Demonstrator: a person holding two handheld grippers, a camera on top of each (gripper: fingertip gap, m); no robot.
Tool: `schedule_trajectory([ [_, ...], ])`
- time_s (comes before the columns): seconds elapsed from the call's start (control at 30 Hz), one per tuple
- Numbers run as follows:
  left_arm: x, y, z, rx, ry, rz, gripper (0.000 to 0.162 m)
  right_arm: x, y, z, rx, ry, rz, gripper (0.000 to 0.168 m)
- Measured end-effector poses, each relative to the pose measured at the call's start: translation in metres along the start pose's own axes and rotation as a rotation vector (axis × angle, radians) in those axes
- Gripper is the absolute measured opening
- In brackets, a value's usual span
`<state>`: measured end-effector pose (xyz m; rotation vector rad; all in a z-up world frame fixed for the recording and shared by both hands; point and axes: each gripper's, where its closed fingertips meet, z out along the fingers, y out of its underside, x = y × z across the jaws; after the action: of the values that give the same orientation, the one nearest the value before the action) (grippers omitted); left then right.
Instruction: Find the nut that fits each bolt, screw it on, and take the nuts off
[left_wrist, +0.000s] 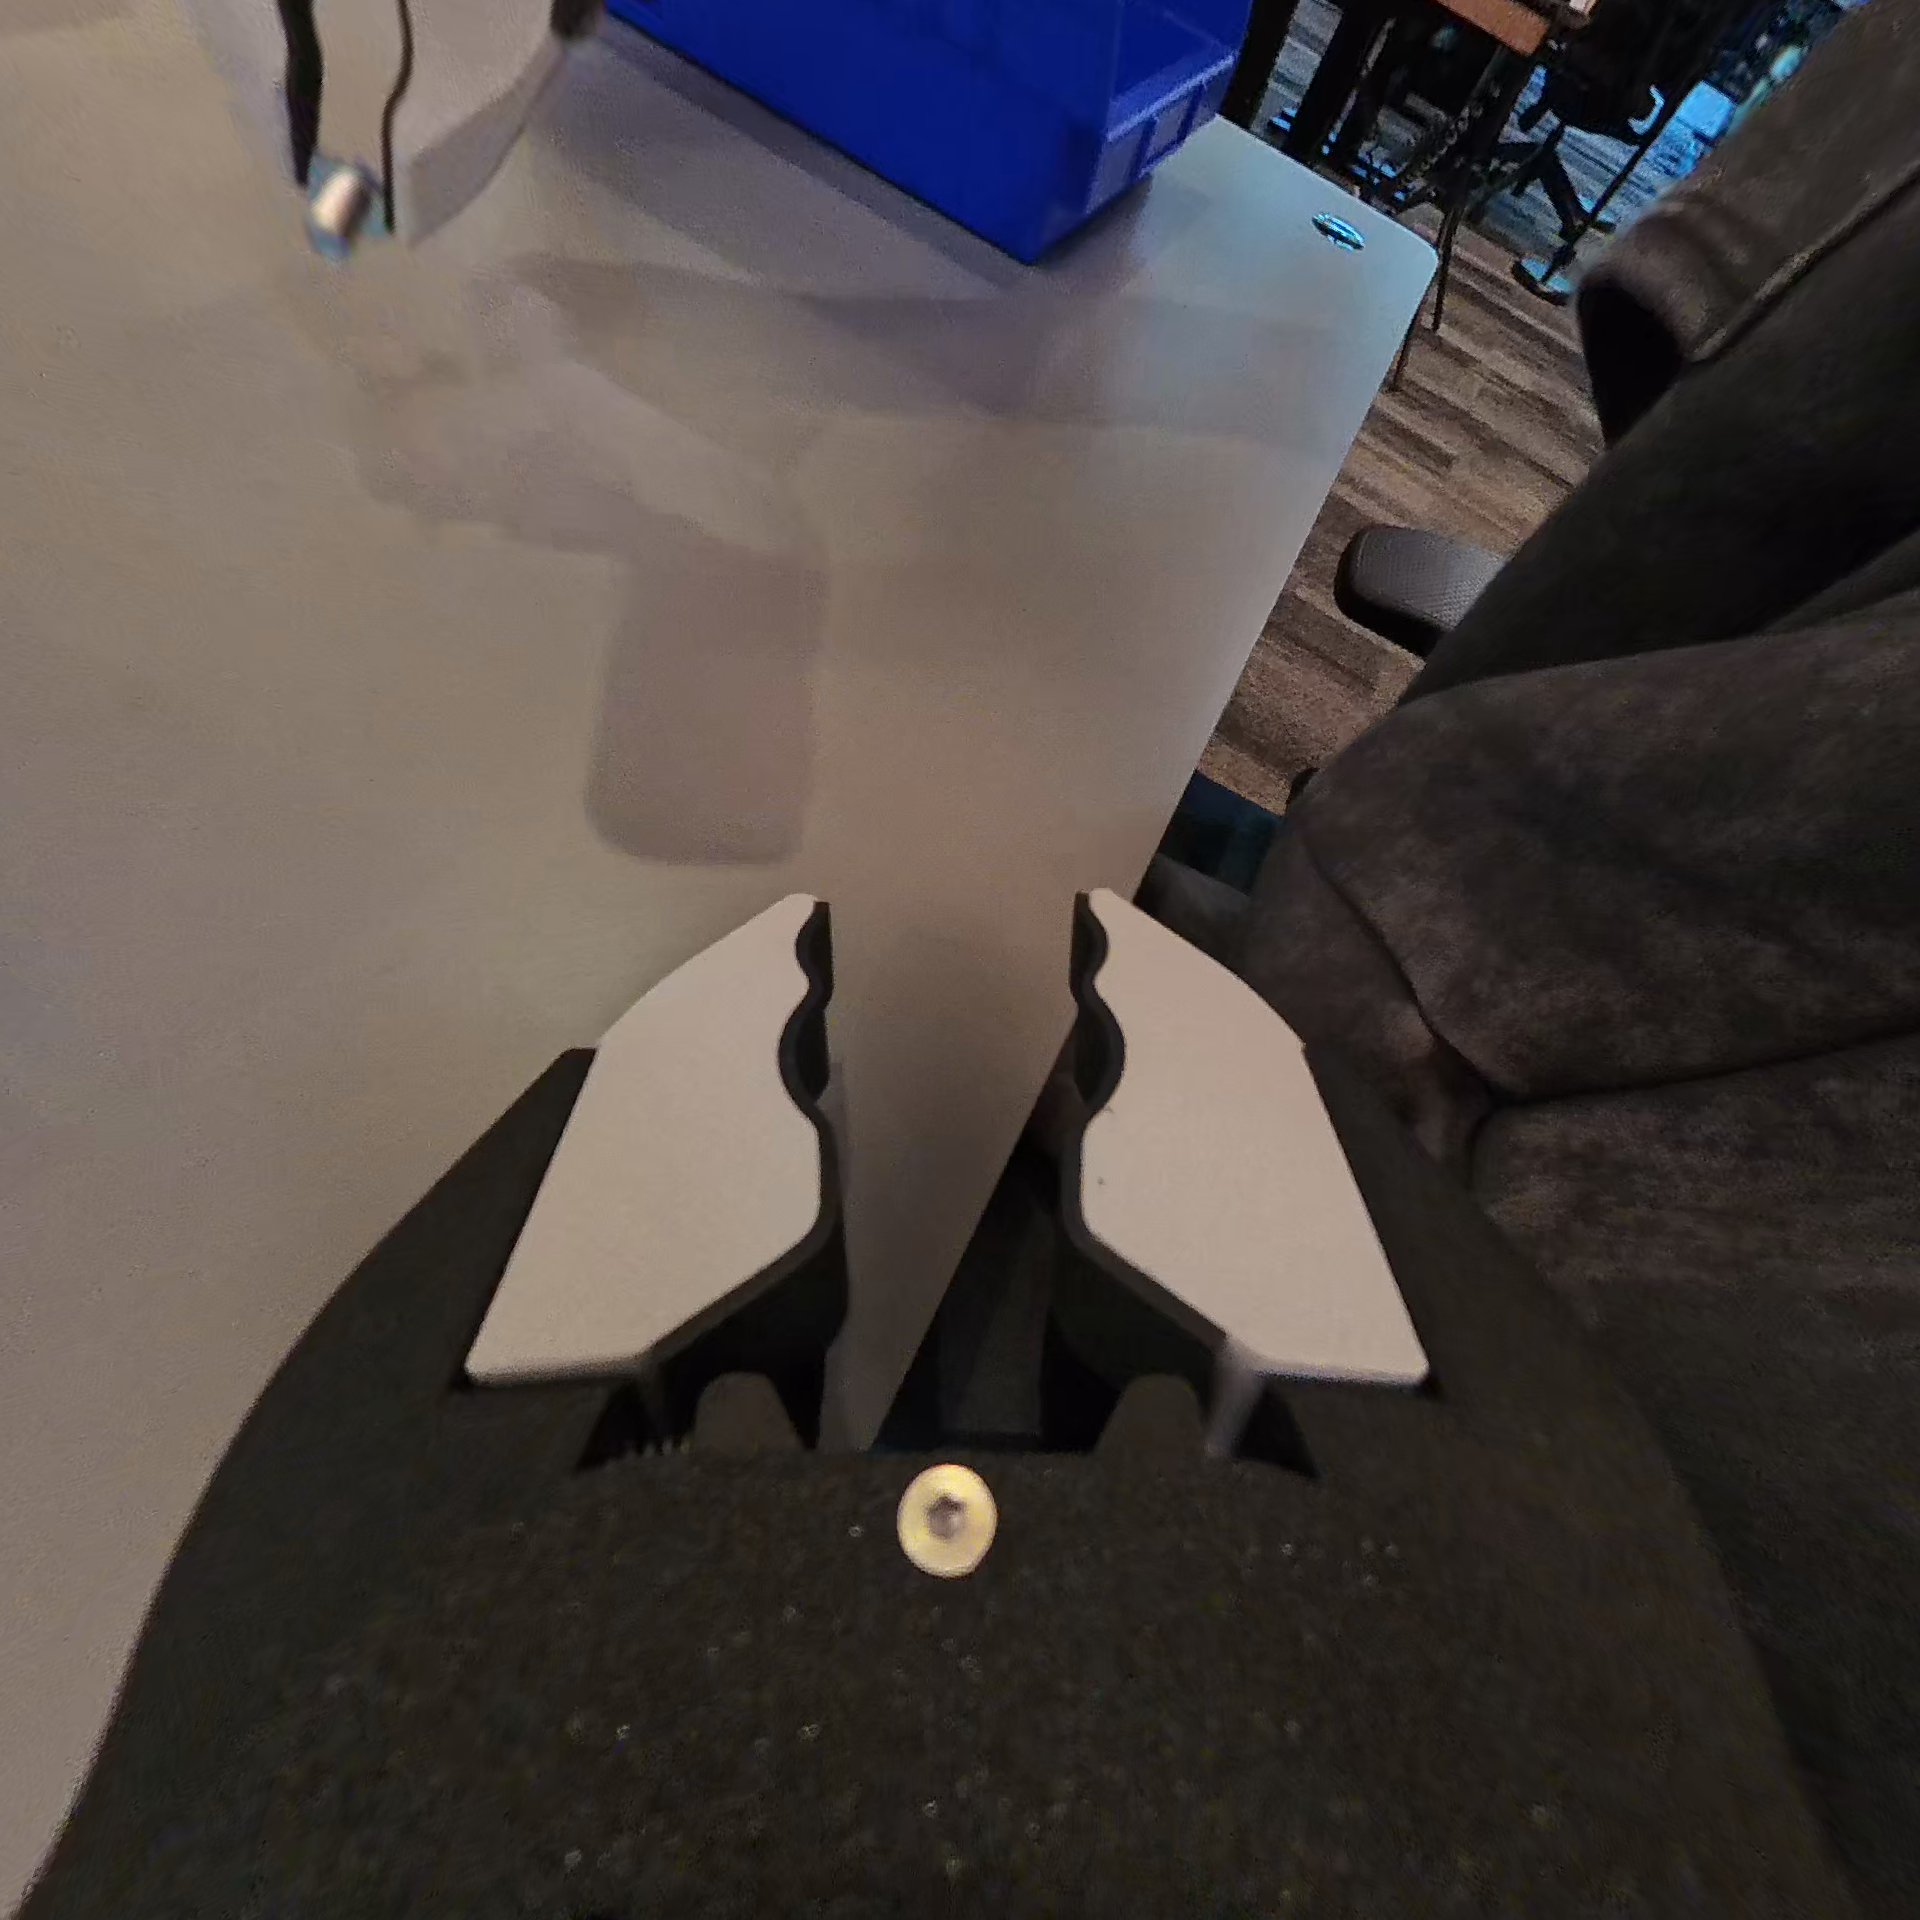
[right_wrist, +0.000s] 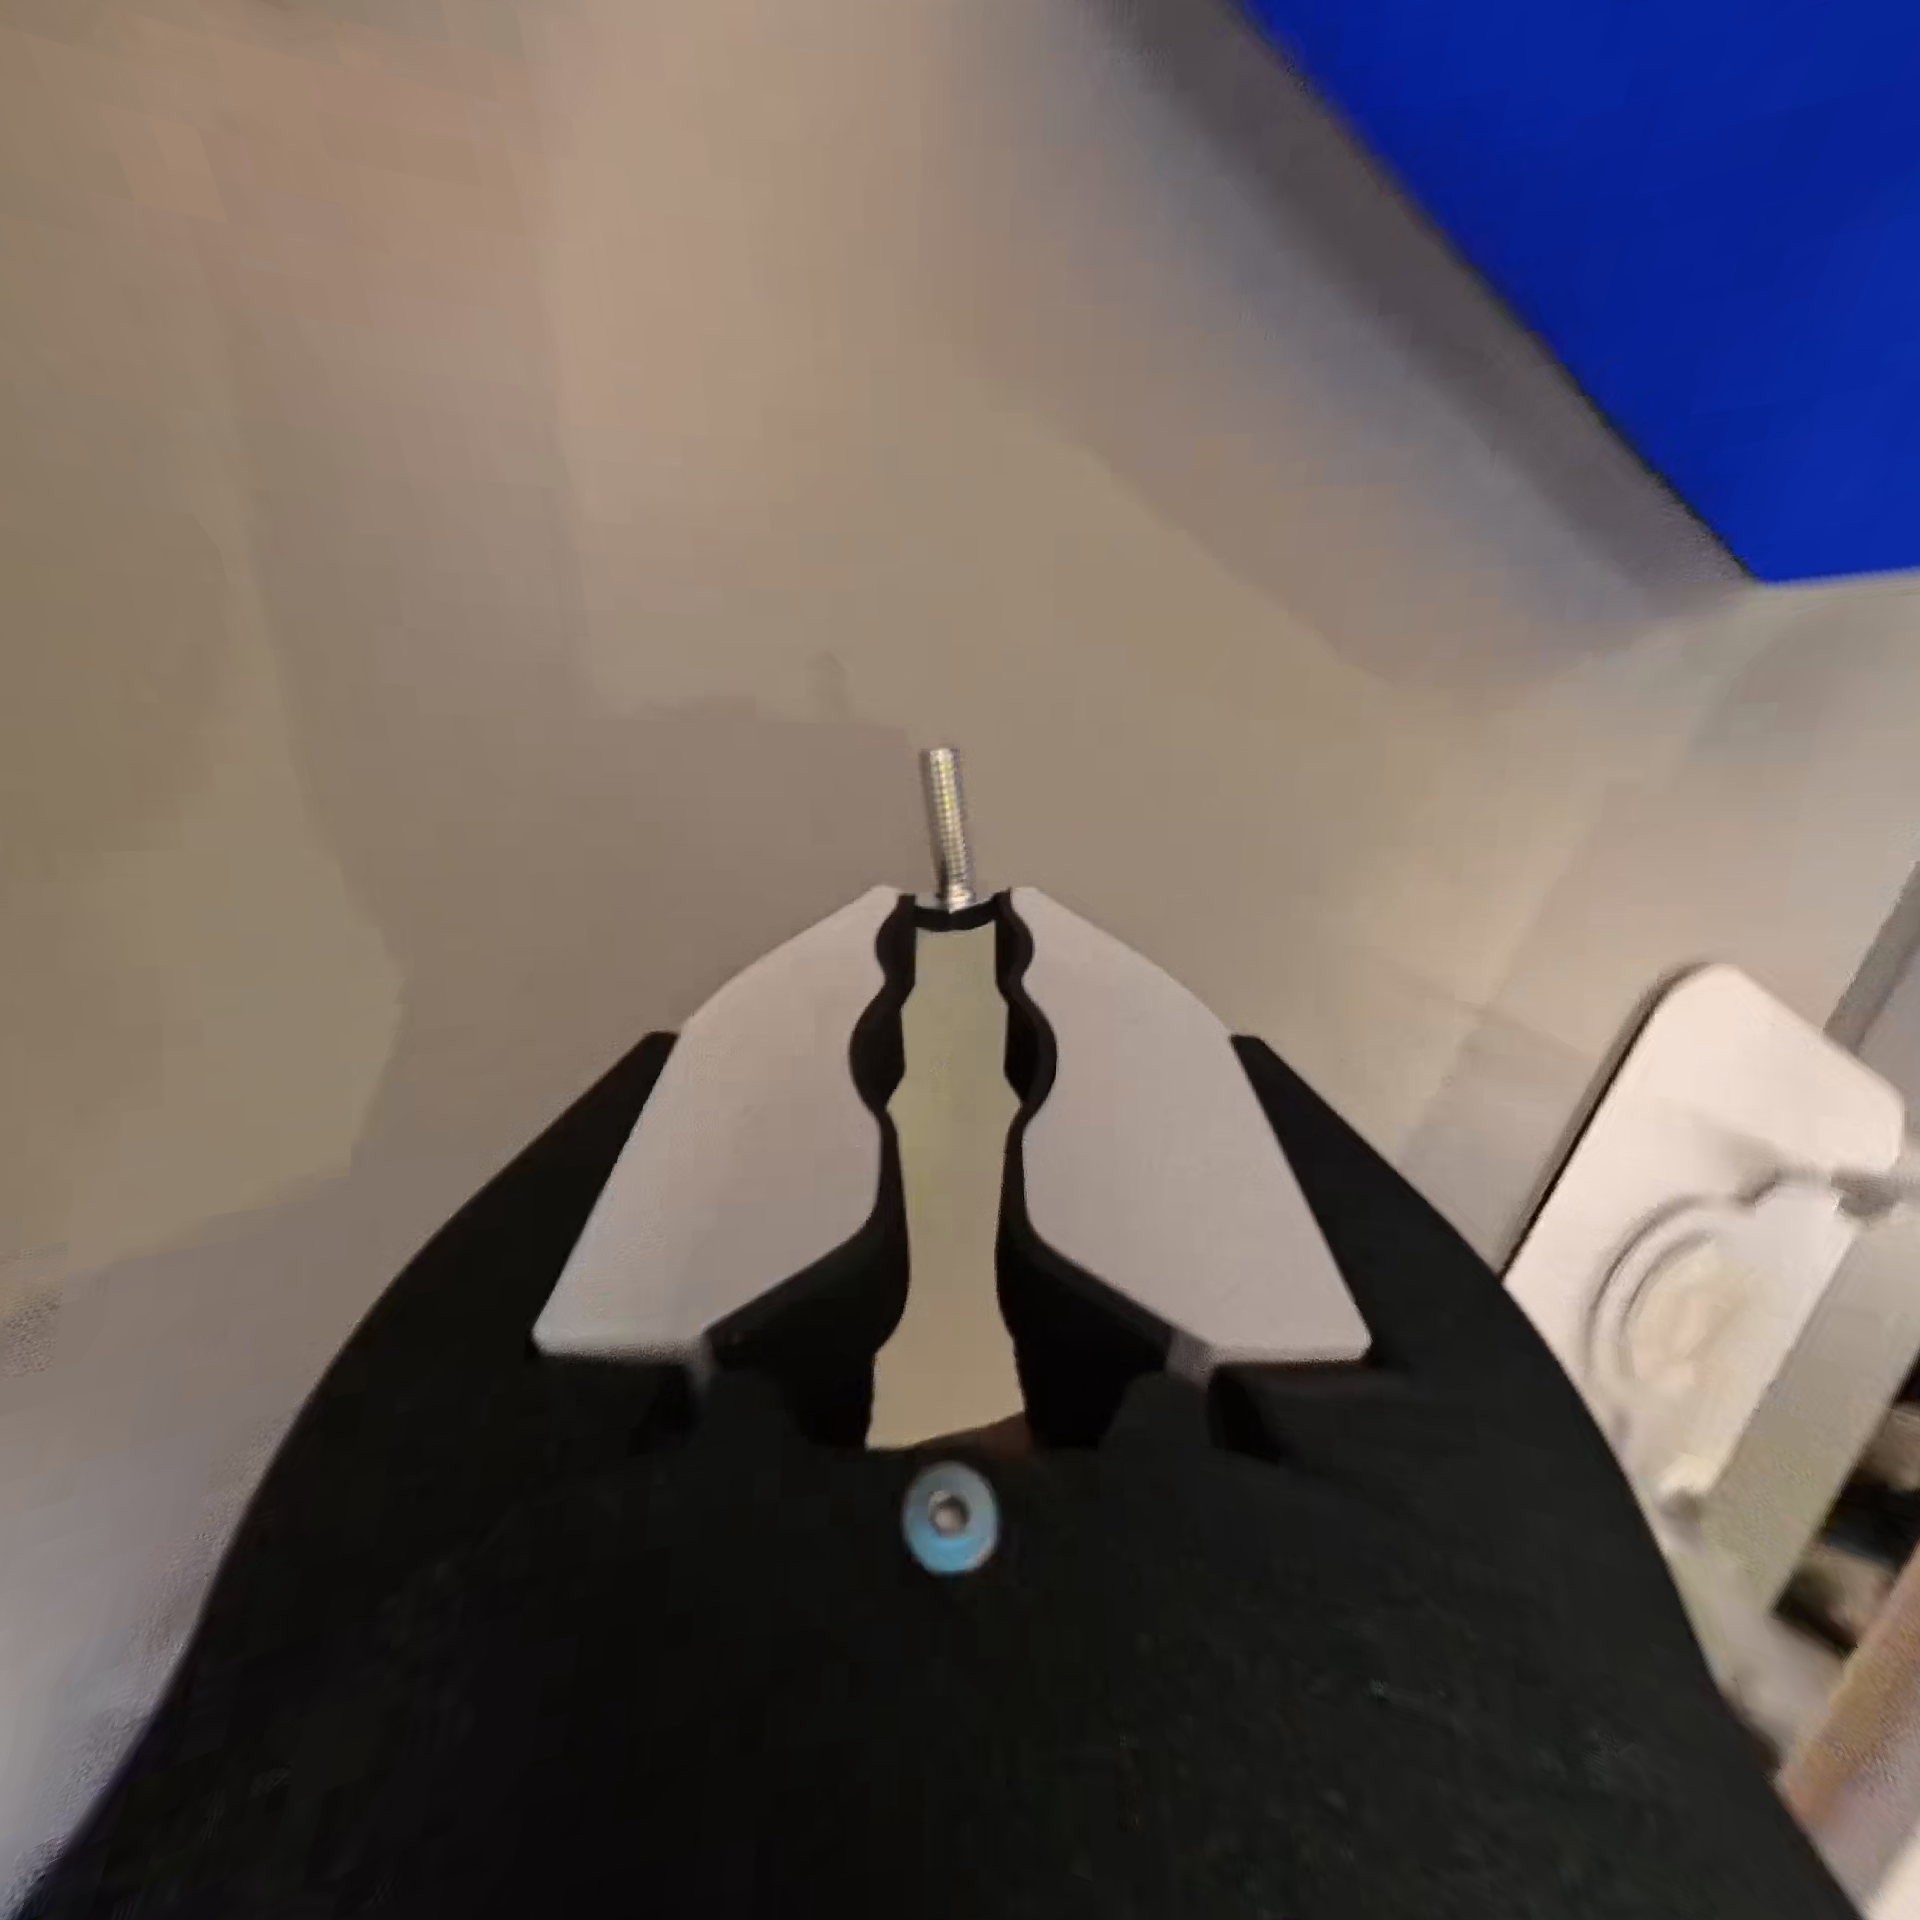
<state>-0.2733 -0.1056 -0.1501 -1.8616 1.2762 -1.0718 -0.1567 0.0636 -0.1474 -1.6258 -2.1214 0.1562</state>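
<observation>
My right gripper (right_wrist: 951, 902) is shut on a small silver bolt (right_wrist: 948, 821). It grips the bolt at its head end, and the threaded shaft sticks straight out past the fingertips, above the pale table (right_wrist: 416, 520). My left gripper (left_wrist: 951, 914) is open and empty, low over the table (left_wrist: 312, 727) near its right edge. In the left wrist view the right gripper (left_wrist: 348, 187) shows blurred at the top left, with the metal end of the bolt (left_wrist: 338, 205) between its tips. I see no nut in either view.
A blue plastic bin (left_wrist: 935, 114) stands at the far side of the table and also shows in the right wrist view (right_wrist: 1662, 260). A white box-like device (right_wrist: 1704, 1226) sits at the right. A person's dark sleeve (left_wrist: 1662, 831) and the floor lie beyond the table's right edge. About 20 cm separates my left fingertips from my right.
</observation>
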Motion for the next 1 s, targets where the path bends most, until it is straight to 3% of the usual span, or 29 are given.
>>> schedule_trajectory([
  [0.07,-0.005,-0.005,-0.003,0.027,-0.029,-0.007,0.043,-0.009,-0.011,-0.02,0.056,-0.024,0.175,0.014],
  [0.17,-0.007,-0.023,-0.004,0.084,-0.038,-0.016,0.043,-0.03,-0.02,-0.041,0.092,0.012,0.245,0.015],
  [0.37,-0.029,-0.078,0.002,0.133,-0.179,0.008,0.038,-0.053,-0.018,-0.049,0.033,0.299,0.255,0.015],
  [0.43,-0.035,-0.089,-0.003,0.159,-0.233,0.037,0.038,-0.048,-0.017,-0.056,0.107,0.426,0.348,0.015],
  [0.57,-0.037,-0.079,-0.004,0.173,-0.264,0.047,0.038,-0.046,-0.024,-0.074,0.537,0.552,0.71,0.015],
  [0.63,-0.037,-0.066,0.0,0.165,-0.252,0.038,0.038,-0.048,-0.013,-0.078,0.674,0.572,0.868,0.015],
  [0.7,-0.039,-0.056,0.004,0.162,-0.248,0.028,0.039,-0.054,-0.013,-0.085,0.821,0.55,0.913,0.014],
  [1.0,-0.048,-0.049,0.002,0.166,-0.283,0.047,0.041,-0.058,-0.025,-0.088,0.962,0.54,0.889,0.015],
])
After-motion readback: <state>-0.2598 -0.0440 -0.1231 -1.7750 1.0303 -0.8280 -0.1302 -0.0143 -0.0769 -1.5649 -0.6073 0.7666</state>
